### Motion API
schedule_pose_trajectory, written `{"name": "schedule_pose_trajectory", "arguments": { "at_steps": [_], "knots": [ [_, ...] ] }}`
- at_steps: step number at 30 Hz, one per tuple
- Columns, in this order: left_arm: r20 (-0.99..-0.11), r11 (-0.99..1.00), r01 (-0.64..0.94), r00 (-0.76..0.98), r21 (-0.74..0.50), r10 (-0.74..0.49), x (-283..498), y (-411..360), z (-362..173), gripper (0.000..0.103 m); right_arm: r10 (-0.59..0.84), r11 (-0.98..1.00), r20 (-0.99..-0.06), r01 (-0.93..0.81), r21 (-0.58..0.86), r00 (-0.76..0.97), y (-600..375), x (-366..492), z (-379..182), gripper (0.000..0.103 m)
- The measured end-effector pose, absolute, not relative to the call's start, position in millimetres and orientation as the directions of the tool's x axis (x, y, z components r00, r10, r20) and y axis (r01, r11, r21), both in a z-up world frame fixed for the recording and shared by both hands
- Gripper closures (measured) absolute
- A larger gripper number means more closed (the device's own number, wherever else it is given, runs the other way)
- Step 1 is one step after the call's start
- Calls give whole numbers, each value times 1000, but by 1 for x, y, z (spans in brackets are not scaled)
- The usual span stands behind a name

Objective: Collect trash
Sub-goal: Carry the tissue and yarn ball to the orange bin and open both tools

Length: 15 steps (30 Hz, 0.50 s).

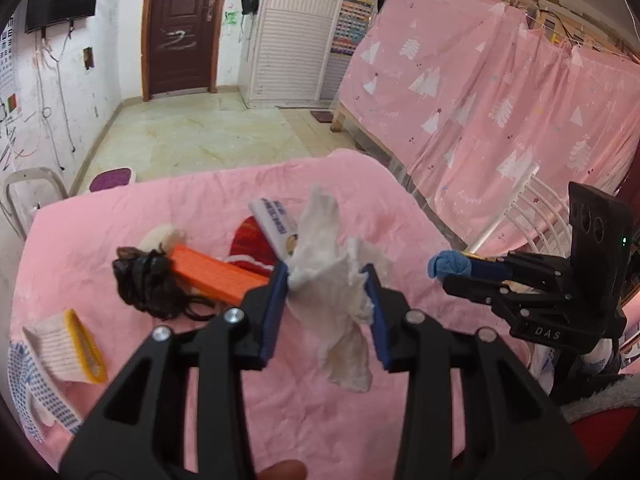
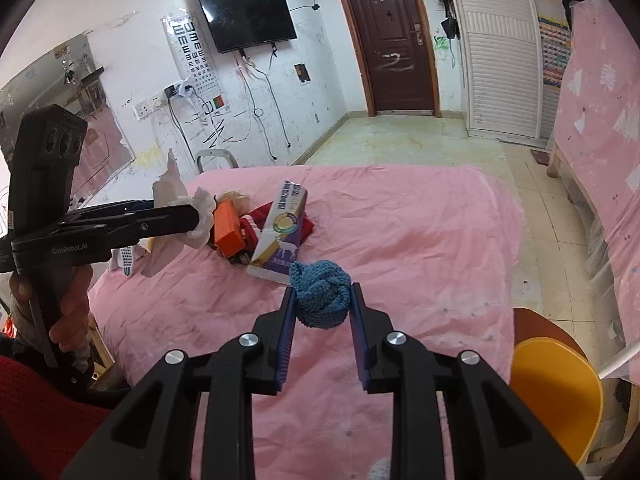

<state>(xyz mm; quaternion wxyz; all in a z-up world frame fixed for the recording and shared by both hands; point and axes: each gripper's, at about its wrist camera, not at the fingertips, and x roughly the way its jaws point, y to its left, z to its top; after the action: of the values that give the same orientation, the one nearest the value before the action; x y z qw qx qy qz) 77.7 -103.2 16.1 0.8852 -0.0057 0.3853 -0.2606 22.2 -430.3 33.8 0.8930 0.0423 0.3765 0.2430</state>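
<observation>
Over the pink bed (image 2: 420, 232), both grippers hang clear of the cover, each with a load.

Bed: wide, soft and creased. No bin shows in either view, so where the loads are to go cannot be told.

Pile: at 10 o'clock from the right gripper lie a carton (image 2: 280, 226), an orange box (image 1: 216, 274), a red cloth (image 1: 250, 242) and a dark tangle (image 1: 146, 284), touching one another. A glove (image 1: 60, 350) lies apart at 8 o'clock in the left view.

Left gripper (image 1: 329, 280): jaws closed on a white tissue (image 1: 336, 276). Only the middle is pinched. One tail stands at 12 o'clock, another hangs loose at 6 o'clock.

Right gripper (image 2: 323, 296): jaws closed on a blue ball (image 2: 320, 294) of knitted cloth, caught across its middle between the pads, with a good part standing out beyond the tips.

Judgement: the step in hand appears to be the carry to a bin.
- Keep both grips closed until over the opening.
- Carry the tissue high, since its hanging tail could drag on the pile or the bed.
- Move the tissue smoothly; paper held this thinly may tear or slip.
- Keep the two grippers apart, as they sit near each other.
- The ball looks soft and secure; a level, steady carry should do.
</observation>
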Motion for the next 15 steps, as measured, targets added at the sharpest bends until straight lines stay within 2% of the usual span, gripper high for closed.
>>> {"name": "schedule_pose_trajectory", "arguments": {
  "at_steps": [15],
  "knots": [
    [-670,683,692,395,-234,-629,73,-251,29,67,226,961,-663,-54,270,713,-571,-16,11,87]
  ]
}}
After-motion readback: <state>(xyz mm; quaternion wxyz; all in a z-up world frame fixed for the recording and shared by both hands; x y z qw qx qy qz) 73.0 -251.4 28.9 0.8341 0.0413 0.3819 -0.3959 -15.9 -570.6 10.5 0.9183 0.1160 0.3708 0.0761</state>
